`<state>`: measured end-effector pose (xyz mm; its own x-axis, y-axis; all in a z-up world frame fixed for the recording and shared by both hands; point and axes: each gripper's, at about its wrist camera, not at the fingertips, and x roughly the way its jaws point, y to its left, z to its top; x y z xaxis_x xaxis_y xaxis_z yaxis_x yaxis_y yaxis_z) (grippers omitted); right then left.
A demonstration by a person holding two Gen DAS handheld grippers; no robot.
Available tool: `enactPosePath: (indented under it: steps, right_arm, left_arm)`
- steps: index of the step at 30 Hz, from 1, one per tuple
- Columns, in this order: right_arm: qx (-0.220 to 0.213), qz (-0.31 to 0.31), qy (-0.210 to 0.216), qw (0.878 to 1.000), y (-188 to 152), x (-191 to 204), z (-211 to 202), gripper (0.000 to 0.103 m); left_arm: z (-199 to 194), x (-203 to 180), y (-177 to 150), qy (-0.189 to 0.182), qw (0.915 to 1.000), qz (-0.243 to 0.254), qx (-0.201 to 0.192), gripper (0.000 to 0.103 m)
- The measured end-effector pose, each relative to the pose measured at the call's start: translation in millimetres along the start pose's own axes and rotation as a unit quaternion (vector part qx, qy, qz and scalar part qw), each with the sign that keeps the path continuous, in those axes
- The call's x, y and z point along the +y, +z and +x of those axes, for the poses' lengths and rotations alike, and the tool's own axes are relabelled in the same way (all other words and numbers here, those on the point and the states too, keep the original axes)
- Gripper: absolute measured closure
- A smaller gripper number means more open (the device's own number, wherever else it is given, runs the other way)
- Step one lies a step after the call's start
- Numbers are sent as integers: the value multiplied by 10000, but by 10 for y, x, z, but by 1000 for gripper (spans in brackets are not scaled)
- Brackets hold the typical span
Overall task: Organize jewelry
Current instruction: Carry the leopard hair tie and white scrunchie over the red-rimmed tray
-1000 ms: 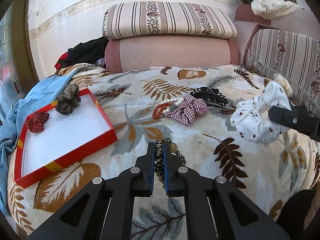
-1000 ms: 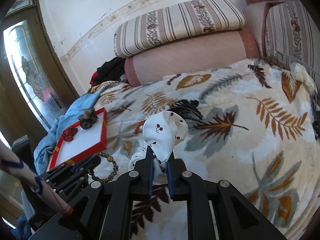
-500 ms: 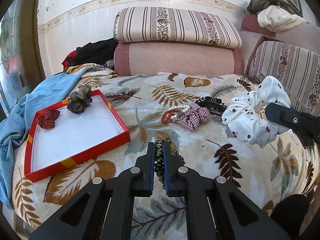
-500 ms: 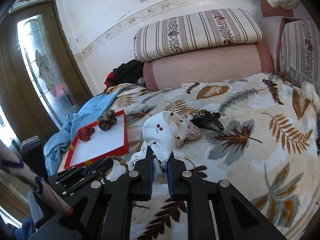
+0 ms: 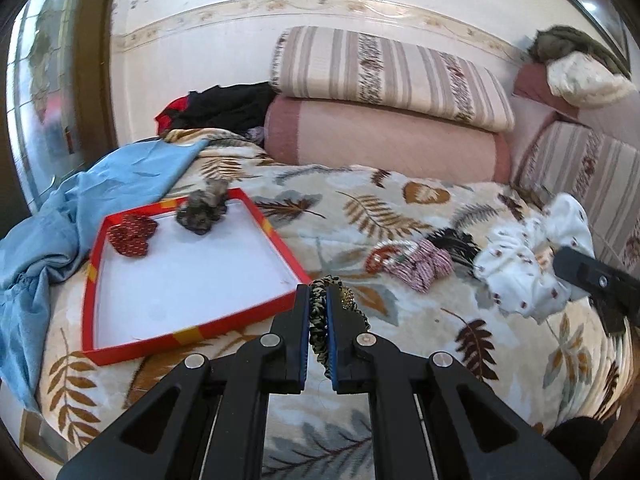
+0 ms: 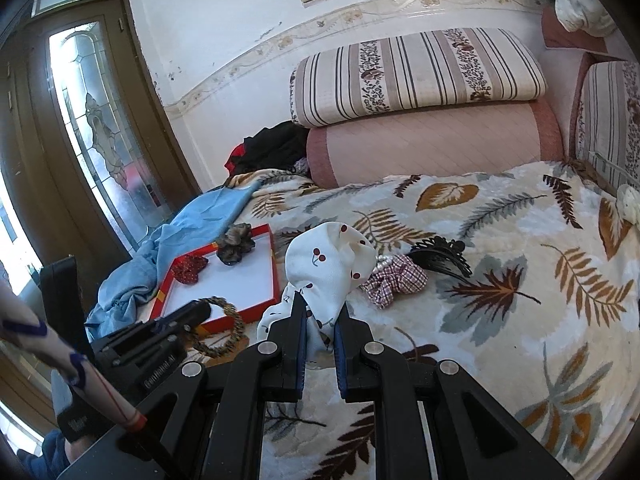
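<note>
My left gripper (image 5: pixel 318 292) is shut on a leopard-print scrunchie (image 5: pixel 318 320), held above the bed just right of the red tray (image 5: pixel 192 334); the scrunchie also shows in the right wrist view (image 6: pixel 224 328). The tray (image 6: pixel 258 312) holds a red scrunchie (image 5: pixel 132 234) and a grey-brown scrunchie (image 5: pixel 204 208). My right gripper (image 6: pixel 320 300) is shut on a white cherry-print scrunchie (image 6: pixel 328 264), which also shows at the right of the left wrist view (image 5: pixel 524 264). On the blanket lie a plaid scrunchie (image 5: pixel 424 266), beaded bracelets (image 5: pixel 384 252) and a black hair claw (image 6: pixel 440 254).
A blue cloth (image 5: pixel 80 208) lies left of the tray. Striped and pink cushions (image 5: pixel 384 120) line the back of the bed, dark clothes (image 5: pixel 224 106) beside them. A glazed door (image 6: pixel 92 128) stands at the left.
Both grippers have lifted and drawn back with their scrunchies and swung left toward the red tray. Both stay shut.
</note>
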<state>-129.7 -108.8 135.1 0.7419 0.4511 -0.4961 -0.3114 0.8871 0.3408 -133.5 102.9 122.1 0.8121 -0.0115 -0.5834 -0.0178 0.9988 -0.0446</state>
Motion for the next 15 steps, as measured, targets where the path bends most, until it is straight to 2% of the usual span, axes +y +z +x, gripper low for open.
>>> enactPosePath:
  steps: [8, 15]
  right_arm:
    - [1, -102, 180, 9998, 164, 156, 91, 90]
    - [14, -311, 425, 9986, 314, 414, 229, 90]
  left_arm:
    - [-65, 484, 168, 290, 9983, -502, -74, 96]
    - [-152, 1007, 307, 605, 9931, -991, -189, 96]
